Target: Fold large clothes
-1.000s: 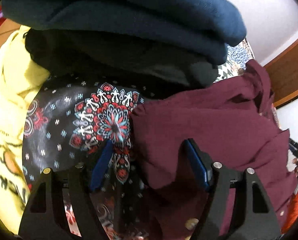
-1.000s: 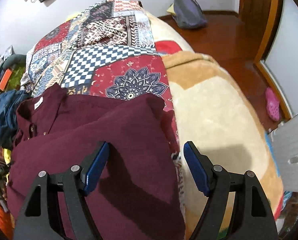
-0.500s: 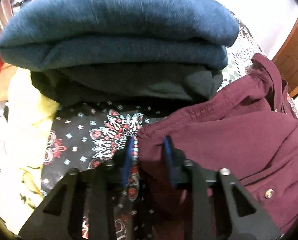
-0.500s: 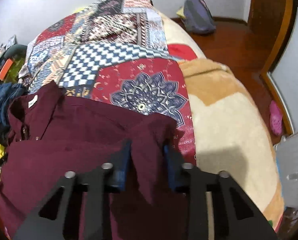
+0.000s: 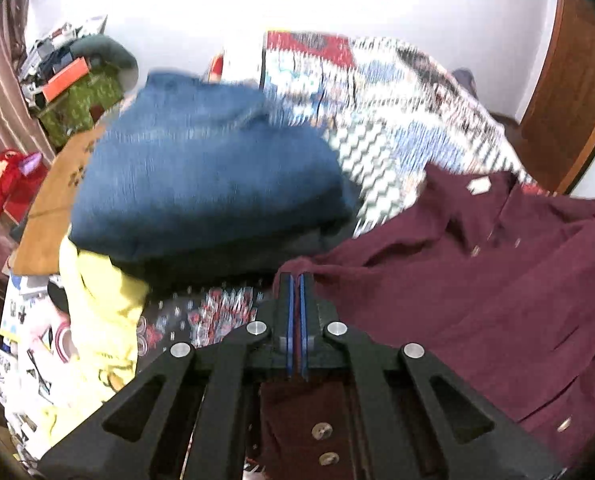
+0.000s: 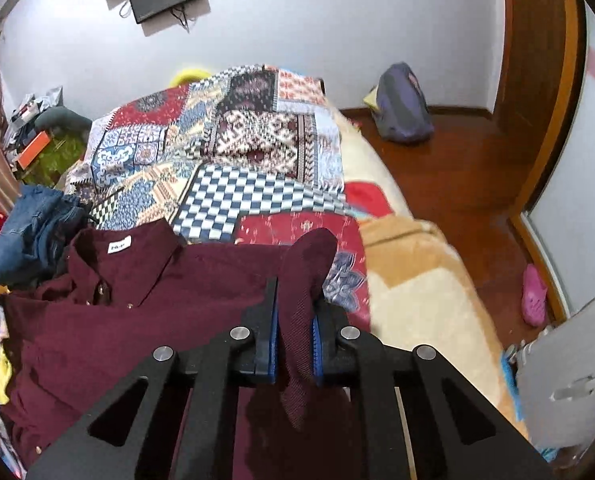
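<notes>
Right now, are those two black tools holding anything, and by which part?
Both hold the dark red shirt. The right tool pinches a bunched fold at its edge; the left tool pinches a thin bit of its opposite edge.

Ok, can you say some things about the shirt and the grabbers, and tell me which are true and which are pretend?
1. Both grippers pinch the shirt. True: the right gripper and the left gripper are each shut on its cloth.
2. The shirt is yellow. False: it is dark red.
3. Blue clothes sit in a pile beside the shirt. True.
4. The shirt's white label shows at the collar. True.
5. The bag is on the bed. False: it is on the floor by the wall.
</notes>
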`<move>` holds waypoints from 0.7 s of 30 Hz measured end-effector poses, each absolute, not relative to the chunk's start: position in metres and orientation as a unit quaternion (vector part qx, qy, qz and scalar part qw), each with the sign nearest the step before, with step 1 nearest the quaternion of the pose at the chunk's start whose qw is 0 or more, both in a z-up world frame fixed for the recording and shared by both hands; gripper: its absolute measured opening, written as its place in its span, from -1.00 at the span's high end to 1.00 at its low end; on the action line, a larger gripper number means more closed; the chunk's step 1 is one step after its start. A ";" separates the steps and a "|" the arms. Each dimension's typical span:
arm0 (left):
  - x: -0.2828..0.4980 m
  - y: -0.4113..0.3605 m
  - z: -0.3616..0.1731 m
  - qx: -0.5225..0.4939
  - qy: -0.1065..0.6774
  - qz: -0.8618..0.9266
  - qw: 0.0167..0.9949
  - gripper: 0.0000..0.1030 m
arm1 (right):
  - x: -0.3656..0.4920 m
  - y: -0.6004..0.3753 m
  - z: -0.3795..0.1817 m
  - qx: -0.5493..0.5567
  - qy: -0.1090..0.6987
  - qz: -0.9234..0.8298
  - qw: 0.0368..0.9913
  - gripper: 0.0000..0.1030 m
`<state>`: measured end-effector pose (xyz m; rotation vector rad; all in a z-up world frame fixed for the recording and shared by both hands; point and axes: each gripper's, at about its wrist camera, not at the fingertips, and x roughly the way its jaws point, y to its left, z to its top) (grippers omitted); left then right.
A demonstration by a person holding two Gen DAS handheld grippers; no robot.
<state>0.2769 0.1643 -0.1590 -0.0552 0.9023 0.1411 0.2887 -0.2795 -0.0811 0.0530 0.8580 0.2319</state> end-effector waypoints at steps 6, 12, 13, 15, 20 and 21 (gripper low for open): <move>0.307 0.145 -0.111 0.008 0.390 0.048 0.920 0.99 | 0.300 -0.281 -0.063 0.006 0.389 0.091 0.917 0.79; 0.365 0.135 -0.098 0.028 0.375 0.059 0.925 0.99 | 0.333 -0.286 -0.056 0.008 0.374 0.066 0.925 0.79; 0.378 0.135 -0.101 0.030 0.377 0.064 0.923 0.99 | 0.343 -0.286 -0.057 0.007 0.374 0.059 0.926 0.79; 0.401 0.137 -0.112 0.032 0.387 0.076 0.919 0.98 | 0.357 -0.285 -0.061 0.001 0.376 0.047 0.925 0.79; 0.435 0.148 -0.146 0.013 0.437 0.087 0.895 0.89 | 0.378 -0.279 -0.083 -0.019 0.416 0.042 0.908 0.61; 0.436 0.151 -0.151 0.005 0.445 0.089 0.891 0.82 | 0.376 -0.281 -0.084 -0.021 0.421 0.040 0.906 0.56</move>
